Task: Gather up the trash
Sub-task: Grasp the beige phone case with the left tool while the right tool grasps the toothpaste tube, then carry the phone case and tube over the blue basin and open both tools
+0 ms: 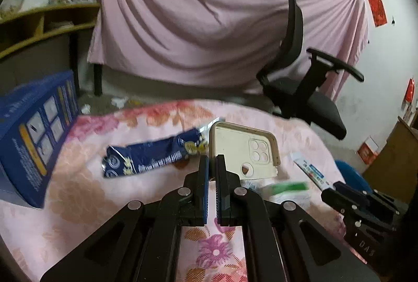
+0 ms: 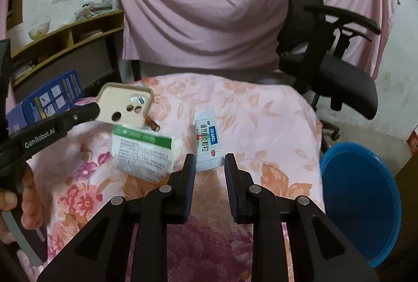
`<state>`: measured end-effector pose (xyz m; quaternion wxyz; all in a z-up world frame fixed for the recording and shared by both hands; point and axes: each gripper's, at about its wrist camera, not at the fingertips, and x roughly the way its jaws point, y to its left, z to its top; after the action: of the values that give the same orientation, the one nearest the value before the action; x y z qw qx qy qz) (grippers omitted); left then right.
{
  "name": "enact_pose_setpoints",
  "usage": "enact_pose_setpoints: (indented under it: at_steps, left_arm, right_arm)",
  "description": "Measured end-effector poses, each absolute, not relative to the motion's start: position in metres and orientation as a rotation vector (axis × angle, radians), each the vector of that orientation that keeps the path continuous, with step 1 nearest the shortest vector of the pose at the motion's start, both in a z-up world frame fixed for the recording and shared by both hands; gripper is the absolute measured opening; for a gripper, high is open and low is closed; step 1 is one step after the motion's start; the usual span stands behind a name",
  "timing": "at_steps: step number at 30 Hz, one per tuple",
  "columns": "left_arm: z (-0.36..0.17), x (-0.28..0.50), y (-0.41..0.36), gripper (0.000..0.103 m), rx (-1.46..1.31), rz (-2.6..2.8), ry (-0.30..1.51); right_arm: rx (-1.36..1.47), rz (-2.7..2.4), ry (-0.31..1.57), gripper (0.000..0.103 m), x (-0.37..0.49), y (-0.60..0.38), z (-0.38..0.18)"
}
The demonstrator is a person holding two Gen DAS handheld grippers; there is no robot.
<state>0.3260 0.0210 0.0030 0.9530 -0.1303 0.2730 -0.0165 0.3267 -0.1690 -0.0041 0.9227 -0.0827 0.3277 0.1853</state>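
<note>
My left gripper (image 1: pixel 212 159) is shut on the edge of a beige phone case (image 1: pixel 244 148) and holds it above the floral cloth; the case also shows in the right wrist view (image 2: pixel 125 105), clamped by the left gripper (image 2: pixel 95 108). My right gripper (image 2: pixel 209 160) is open and empty, its tips either side of the near end of a white medicine sachet (image 2: pixel 207 142). A white and green leaflet packet (image 2: pixel 143 152) lies left of it. A dark blue wrapper (image 1: pixel 151 154) lies on the cloth left of the case. The sachet also shows in the left wrist view (image 1: pixel 309 169).
A blue bin (image 2: pixel 363 201) stands on the floor right of the cloth-covered table (image 2: pixel 261 125). A blue box (image 1: pixel 34 135) stands at the left. A black office chair (image 2: pixel 334 47) is behind, with a pink sheet (image 2: pixel 209 7) and a wooden shelf (image 2: pixel 65 39).
</note>
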Motion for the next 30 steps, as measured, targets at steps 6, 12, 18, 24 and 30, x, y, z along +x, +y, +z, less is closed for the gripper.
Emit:
enact_pose_setpoints:
  at_steps: [6, 12, 18, 24, 30]
  left_arm:
    - [0.017, 0.309, 0.013, 0.003, -0.287, -0.009, 0.433]
    - [0.033, 0.291, -0.003, 0.003, -0.294, -0.027, 0.313]
    - [0.054, 0.269, -0.021, 0.003, -0.312, -0.068, 0.191]
    - [0.075, 0.257, -0.043, 0.003, -0.333, -0.11, 0.115]
    - [0.084, 0.261, -0.07, 0.003, -0.364, -0.168, 0.115]
  right_arm:
    - [-0.159, 0.358, 0.542, 0.02, 0.312, -0.175, 0.009]
    - [-0.111, 0.327, 0.361, 0.02, 0.293, -0.19, 0.027]
    - [-0.077, 0.264, 0.183, 0.02, 0.272, -0.211, 0.044]
    - [-0.024, 0.184, 0.102, 0.02, 0.264, -0.236, 0.058]
    - [0.045, 0.088, 0.046, 0.021, 0.256, -0.267, 0.065]
